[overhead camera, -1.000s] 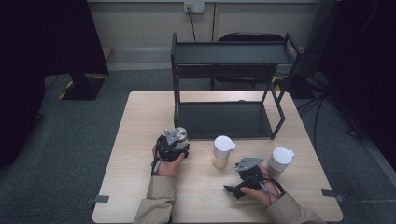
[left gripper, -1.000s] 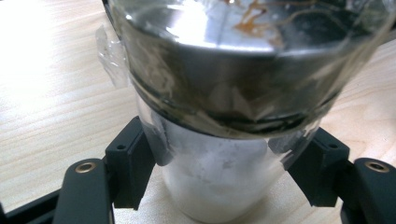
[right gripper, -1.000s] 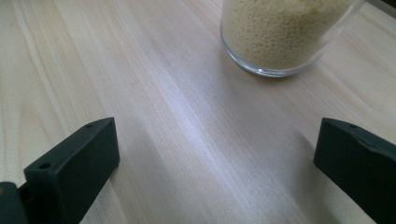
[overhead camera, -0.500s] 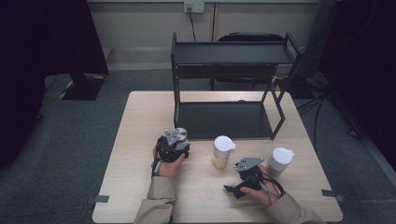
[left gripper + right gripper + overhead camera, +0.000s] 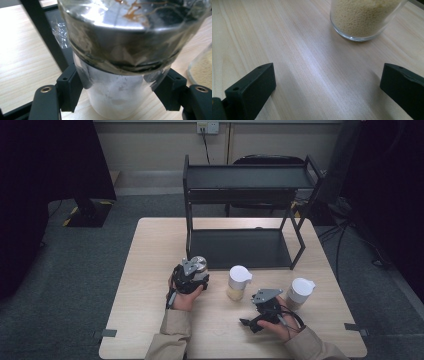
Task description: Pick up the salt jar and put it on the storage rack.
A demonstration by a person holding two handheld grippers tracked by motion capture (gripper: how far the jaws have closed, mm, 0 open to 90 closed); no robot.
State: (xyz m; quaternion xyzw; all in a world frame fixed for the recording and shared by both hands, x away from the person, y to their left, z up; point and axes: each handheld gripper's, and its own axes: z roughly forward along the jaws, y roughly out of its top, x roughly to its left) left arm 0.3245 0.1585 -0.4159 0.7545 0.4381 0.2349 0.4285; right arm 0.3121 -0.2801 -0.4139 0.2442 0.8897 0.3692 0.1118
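I hold the left gripper (image 5: 117, 97) clamped on a metal-lidded glass jar (image 5: 125, 50), not yet shelved on the black rack (image 5: 240, 245); right gripper (image 5: 327, 92) jaws apart, empty; two white-lidded jars (image 5: 239, 282) remain on the table (image 5: 145, 270).

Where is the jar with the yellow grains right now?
In the high view, the jar of yellow grains stands on the table near its middle, just in front of the black shelf, between the left gripper and the right gripper.
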